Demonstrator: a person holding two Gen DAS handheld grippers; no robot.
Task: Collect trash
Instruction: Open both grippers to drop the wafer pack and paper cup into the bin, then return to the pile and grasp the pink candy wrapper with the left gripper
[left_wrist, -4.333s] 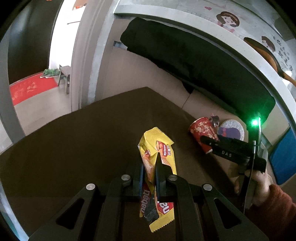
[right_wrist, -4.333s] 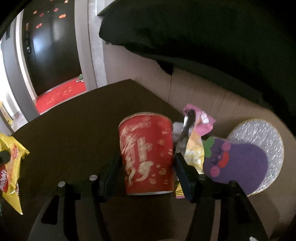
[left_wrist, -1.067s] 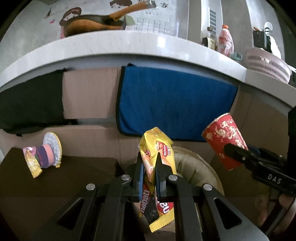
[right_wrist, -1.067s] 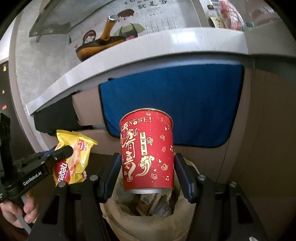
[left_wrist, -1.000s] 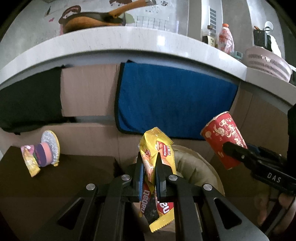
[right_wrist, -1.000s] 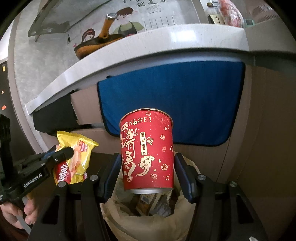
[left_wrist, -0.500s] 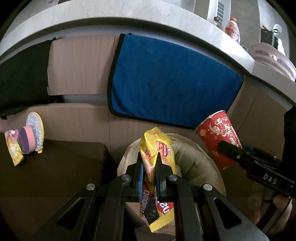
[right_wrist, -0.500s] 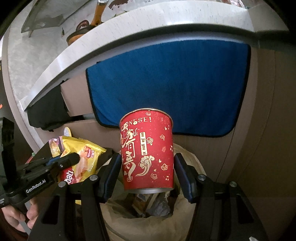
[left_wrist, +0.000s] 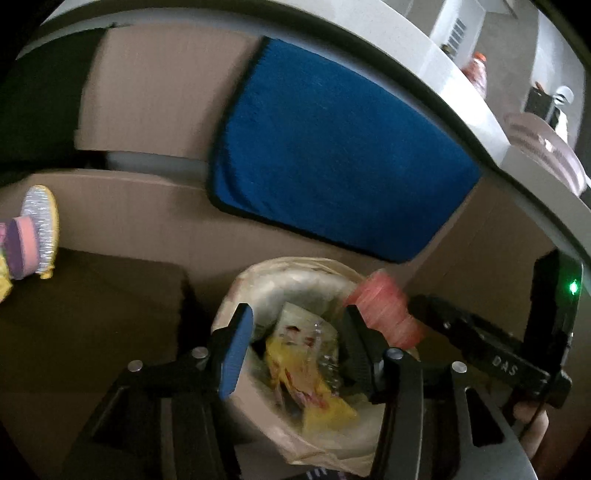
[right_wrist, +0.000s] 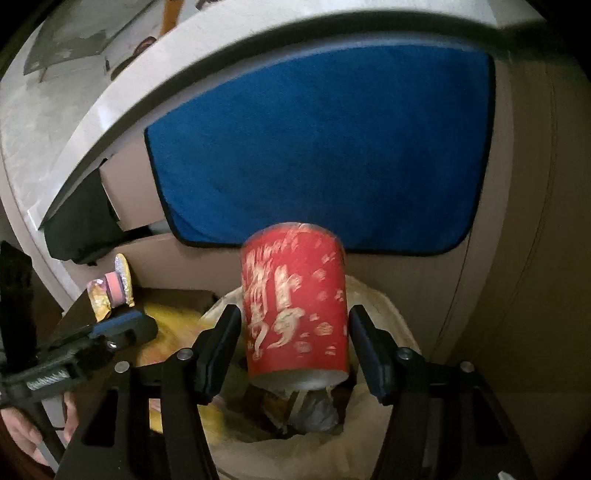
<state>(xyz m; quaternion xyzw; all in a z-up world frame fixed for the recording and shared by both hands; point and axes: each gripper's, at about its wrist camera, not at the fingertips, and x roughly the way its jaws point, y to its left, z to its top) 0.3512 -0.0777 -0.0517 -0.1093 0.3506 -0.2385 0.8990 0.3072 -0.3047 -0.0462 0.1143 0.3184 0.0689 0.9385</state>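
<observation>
My left gripper (left_wrist: 295, 325) hangs over a beige trash bag (left_wrist: 295, 266), its jaws opening and nothing gripped. The yellow snack wrapper (left_wrist: 306, 373) is a blur below the fingers, inside the bag's mouth. My right gripper (right_wrist: 291, 321) is above the same bag (right_wrist: 388, 306), jaws opening. The red paper cup (right_wrist: 295, 306) stands upright between its fingers, blurred, with a thin gap at each pad. In the left wrist view the red cup (left_wrist: 384, 314) is at the bag's right rim.
A blue towel (right_wrist: 314, 147) hangs from the grey counter behind the bag. A dark table (left_wrist: 92, 314) lies left, with a purple and pink toy (left_wrist: 33, 229) and a wrapper at its far end. Cardboard panels line the wall. A hand (right_wrist: 22, 435) holds the left gripper.
The left jaws have gone from shut on the yellow wrapper to open, and the wrapper has dropped into the bag. Both grippers sank toward the bag. The red cup now blurs loose.
</observation>
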